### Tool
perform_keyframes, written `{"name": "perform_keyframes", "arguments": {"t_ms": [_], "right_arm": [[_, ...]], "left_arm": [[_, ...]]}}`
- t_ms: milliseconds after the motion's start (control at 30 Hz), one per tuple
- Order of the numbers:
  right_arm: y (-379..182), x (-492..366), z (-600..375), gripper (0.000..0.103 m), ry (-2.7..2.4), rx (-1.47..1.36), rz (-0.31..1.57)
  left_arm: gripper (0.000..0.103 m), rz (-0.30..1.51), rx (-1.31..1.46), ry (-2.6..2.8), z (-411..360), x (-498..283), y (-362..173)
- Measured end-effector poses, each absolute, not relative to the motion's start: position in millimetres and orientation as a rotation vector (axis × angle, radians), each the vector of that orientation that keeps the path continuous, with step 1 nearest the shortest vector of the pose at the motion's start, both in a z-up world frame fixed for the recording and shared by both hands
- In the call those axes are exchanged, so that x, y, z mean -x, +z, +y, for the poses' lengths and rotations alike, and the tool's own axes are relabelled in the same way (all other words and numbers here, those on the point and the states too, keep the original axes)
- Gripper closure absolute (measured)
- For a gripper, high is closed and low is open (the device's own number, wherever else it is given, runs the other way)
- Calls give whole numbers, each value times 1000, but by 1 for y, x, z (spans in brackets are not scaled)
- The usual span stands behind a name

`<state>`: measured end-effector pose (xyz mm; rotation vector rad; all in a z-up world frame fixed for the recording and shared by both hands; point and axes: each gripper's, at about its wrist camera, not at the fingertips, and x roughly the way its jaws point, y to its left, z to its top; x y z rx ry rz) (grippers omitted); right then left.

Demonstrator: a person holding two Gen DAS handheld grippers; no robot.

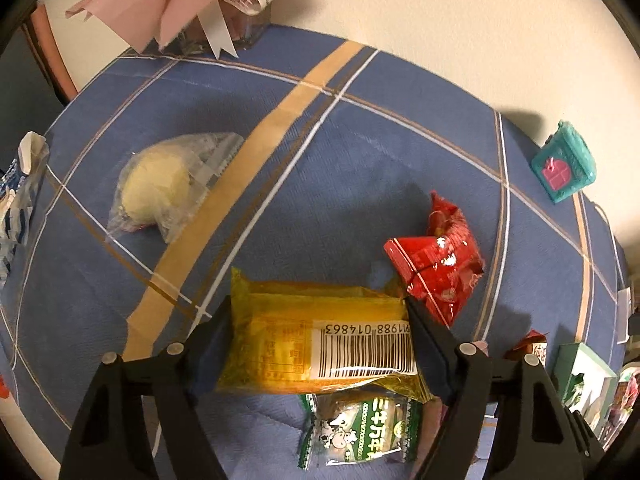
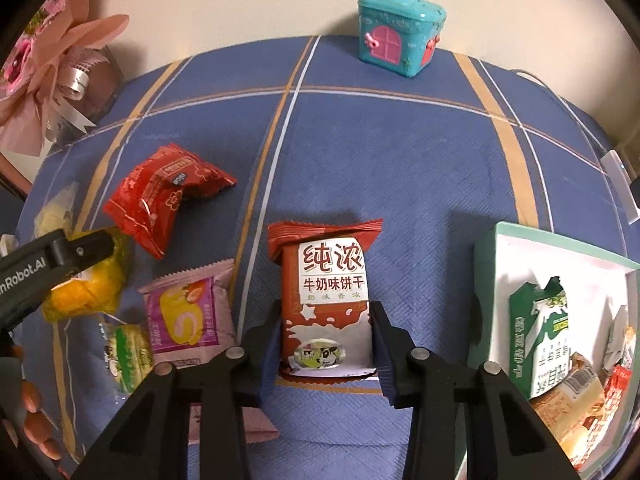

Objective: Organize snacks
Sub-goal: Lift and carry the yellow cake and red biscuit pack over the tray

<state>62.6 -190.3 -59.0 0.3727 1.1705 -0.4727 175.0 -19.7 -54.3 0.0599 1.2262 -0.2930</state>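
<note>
The yellow snack packet [image 1: 320, 344] is sitting low in the centre of the left wrist view, barcode side up, with the left claw [image 1: 320, 320] clamping it from both sides. In the right wrist view the milk biscuit packet [image 2: 326, 300] (red-brown, with white label and Chinese lettering) is occupying the lower centre, and the right claw [image 2: 325, 320] is pressing its fingers against both edges of it. A red snack packet [image 1: 436, 264] is lying just right of the yellow one. A green-and-white candy packet [image 1: 360, 432] is peeking out below it. A pink snack packet [image 2: 190, 312] is lying left of the biscuit packet. At the right edge a white box [image 2: 500, 276] is holding several snacks. Everything is resting on a blue plaid tablecloth [image 2: 400, 160], with a teal toy house [image 2: 400, 36] standing at the upper centre.
</note>
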Motion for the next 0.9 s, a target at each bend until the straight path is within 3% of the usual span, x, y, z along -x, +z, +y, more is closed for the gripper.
{"name": "perform_keyframes", "arguments": {"t_ms": [900], "right_arm": [[11, -26, -216, 60, -474, -436, 1074]], "left_arm": [[22, 1091, 12, -293, -25, -141, 18]]}}
